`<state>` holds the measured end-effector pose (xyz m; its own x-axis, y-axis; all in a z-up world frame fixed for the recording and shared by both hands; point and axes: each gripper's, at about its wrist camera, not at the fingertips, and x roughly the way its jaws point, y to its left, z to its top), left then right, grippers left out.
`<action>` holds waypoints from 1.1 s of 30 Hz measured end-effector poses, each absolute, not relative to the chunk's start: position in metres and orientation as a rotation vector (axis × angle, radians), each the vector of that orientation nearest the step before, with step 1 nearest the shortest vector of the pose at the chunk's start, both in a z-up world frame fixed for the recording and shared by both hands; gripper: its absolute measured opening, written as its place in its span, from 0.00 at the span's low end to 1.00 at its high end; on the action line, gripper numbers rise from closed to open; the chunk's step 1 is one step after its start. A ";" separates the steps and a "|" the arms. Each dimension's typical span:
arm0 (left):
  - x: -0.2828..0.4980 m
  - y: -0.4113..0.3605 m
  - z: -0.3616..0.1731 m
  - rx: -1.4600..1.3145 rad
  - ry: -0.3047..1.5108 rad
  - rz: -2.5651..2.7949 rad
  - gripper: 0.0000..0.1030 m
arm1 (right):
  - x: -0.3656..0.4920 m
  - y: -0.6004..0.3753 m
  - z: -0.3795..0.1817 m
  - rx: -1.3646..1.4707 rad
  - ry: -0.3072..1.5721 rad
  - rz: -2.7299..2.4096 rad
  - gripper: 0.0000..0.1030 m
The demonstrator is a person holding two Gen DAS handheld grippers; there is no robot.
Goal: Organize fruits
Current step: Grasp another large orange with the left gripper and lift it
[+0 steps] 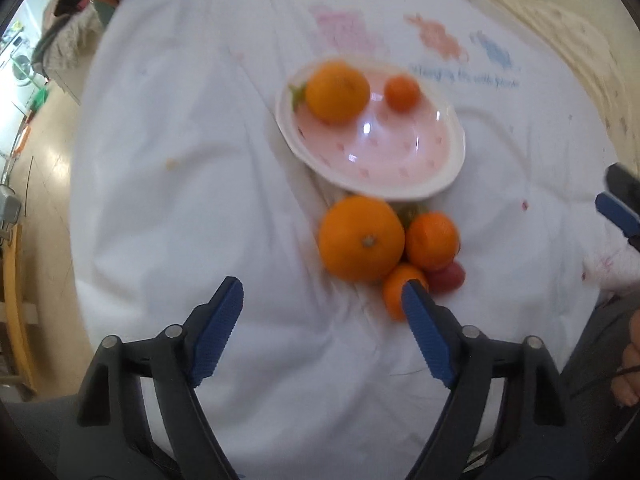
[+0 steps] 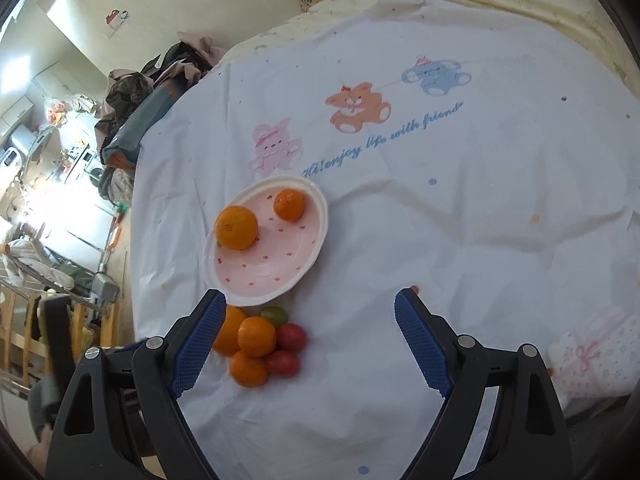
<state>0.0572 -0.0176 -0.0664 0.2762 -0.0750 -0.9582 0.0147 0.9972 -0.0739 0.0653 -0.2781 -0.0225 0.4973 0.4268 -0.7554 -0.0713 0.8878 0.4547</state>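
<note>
The left gripper (image 1: 322,292) has its blue-padded jaws apart with nothing between them. The heap of loose fruit lies on the white printed bedsheet (image 1: 180,160) just ahead and right of the gap: a large round orange (image 1: 361,238), stem scar facing up, touching two small mandarins (image 1: 432,240); the right pad overlaps the nearest. Beyond sits the oval pink plate (image 1: 400,156), long axis running left-far to right-near, holding an orange (image 1: 338,91) and a mandarin (image 1: 402,93). The right gripper (image 2: 310,304) also stands open and empty, the heap by its left pad. Only this view shows two red tomatoes (image 2: 292,337) and a green fruit (image 2: 275,315) clearly.
</note>
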 end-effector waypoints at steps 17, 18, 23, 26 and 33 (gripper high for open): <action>0.123 -0.045 -0.114 0.097 1.554 -0.273 0.73 | 0.079 -0.285 -0.045 0.490 1.104 0.306 0.86; 0.126 -0.044 -0.115 0.091 1.560 -0.284 0.73 | 0.080 -0.284 -0.046 0.488 1.109 0.305 0.86; 0.136 -0.040 -0.125 0.018 1.589 -0.295 0.73 | 0.082 -0.284 -0.049 0.492 1.121 0.308 0.86; 0.135 -0.039 -0.124 -0.007 1.589 -0.310 0.57 | 0.083 -0.282 -0.050 0.485 1.124 0.305 0.86; 0.120 -0.040 -0.108 -0.003 1.588 -0.276 0.55 | 0.083 -0.283 -0.050 0.487 1.120 0.304 0.86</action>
<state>0.1203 -0.0400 -0.1076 -0.0413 -0.1730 -0.9841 0.1696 0.9694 -0.1776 0.0829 -0.2826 -0.0496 0.4107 0.4688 -0.7821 0.0087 0.8557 0.5174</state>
